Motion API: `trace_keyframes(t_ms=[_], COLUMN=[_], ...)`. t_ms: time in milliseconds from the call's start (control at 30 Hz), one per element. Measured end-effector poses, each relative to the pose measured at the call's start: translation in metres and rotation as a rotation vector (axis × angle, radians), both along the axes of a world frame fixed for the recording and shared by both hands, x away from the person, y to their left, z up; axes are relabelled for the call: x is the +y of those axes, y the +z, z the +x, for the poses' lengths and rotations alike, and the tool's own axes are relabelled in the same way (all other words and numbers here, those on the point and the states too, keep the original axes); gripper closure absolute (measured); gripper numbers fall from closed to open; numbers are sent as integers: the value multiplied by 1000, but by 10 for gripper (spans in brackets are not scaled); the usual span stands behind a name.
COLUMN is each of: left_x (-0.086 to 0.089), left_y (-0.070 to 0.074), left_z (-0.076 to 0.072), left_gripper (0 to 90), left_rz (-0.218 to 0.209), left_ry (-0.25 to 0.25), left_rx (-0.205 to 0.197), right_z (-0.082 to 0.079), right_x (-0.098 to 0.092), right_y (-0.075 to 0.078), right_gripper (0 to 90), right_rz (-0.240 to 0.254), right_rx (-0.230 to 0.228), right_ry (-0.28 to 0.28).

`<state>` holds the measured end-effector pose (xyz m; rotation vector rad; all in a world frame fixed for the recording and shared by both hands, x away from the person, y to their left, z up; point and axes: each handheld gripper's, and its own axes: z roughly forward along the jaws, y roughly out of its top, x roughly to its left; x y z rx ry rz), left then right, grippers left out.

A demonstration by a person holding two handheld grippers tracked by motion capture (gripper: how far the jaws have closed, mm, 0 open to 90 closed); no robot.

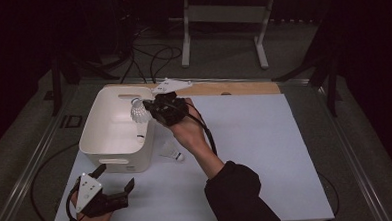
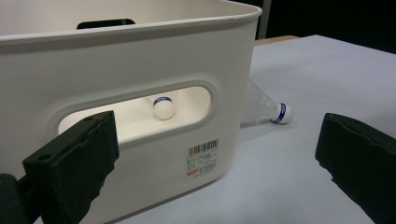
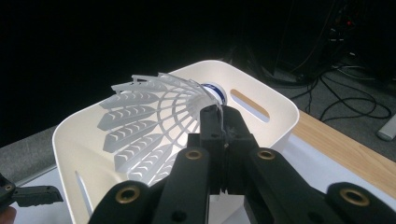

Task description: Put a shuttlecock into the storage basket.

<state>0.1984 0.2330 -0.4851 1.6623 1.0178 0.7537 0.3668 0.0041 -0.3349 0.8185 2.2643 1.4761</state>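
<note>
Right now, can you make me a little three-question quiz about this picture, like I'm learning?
1. True or false: the right gripper is shut on a shuttlecock.
2. Where does the other shuttlecock lie: A in the bin, B on the table beside the white bin, C on the floor?
3. How do the left gripper jaws stand?

Key: 1 true. 2 B. 3 Open, holding nothing.

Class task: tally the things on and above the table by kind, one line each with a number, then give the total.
Shuttlecocks: 3 – one held, one in the bin, one on the table
White bin: 1
Grippers: 2 – left gripper, right gripper
Total: 6
</note>
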Motion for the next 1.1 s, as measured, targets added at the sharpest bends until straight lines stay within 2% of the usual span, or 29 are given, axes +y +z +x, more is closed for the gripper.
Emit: trace_keyframes(t_ms=[1100], left_x=[1], left_y=[0], left_z=[0], left_gripper=[2], left_rz=[0], left_ry=[1], left_rx=[1], right_z=[-9], right_x=[23], right_y=[3], right_gripper=[893], right_rz=[-3], right_rx=[-4], right_ry=[60])
